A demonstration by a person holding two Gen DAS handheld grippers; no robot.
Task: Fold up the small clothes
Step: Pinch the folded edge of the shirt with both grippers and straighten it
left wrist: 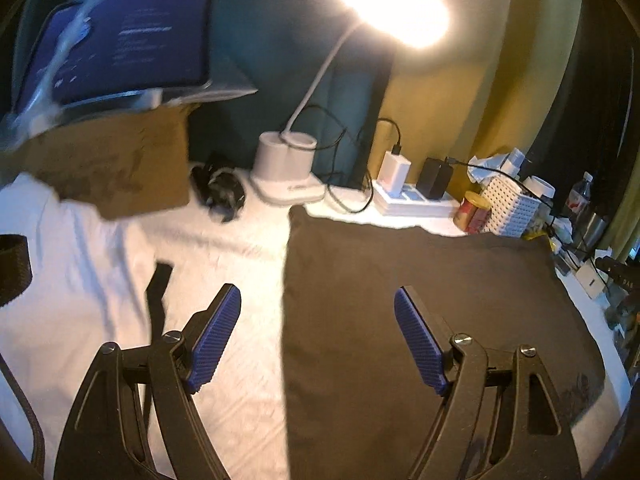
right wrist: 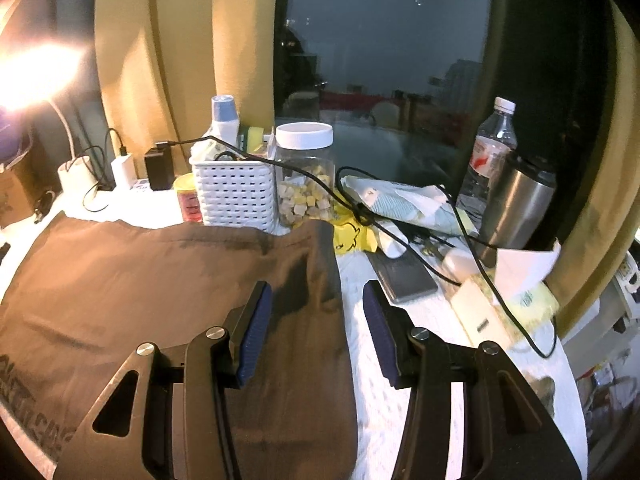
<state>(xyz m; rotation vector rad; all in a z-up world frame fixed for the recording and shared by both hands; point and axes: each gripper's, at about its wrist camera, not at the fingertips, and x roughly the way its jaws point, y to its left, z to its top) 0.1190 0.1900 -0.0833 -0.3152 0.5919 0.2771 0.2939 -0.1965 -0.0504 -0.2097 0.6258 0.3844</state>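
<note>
A dark brown garment (left wrist: 420,300) lies flat on the white cloth-covered table (left wrist: 224,248). Grey print shows at its near corner (right wrist: 24,400). My left gripper (left wrist: 318,336) hangs open just above the garment's left edge, one blue pad over the white cloth and the other over the fabric. Nothing is between its pads. In the right wrist view the same garment (right wrist: 160,280) fills the left half. My right gripper (right wrist: 318,328) stands open above the garment's right edge, left finger over the fabric and right finger over the cloth, pinching nothing.
At the back stand a cardboard box (left wrist: 116,160) with a lit screen (left wrist: 132,40), a white desk lamp (left wrist: 288,172) and a power strip (left wrist: 412,200). A white basket (right wrist: 236,192), jar (right wrist: 306,176), bottle (right wrist: 492,152), steel tumbler (right wrist: 516,208), phone (right wrist: 404,276) and cables crowd the right.
</note>
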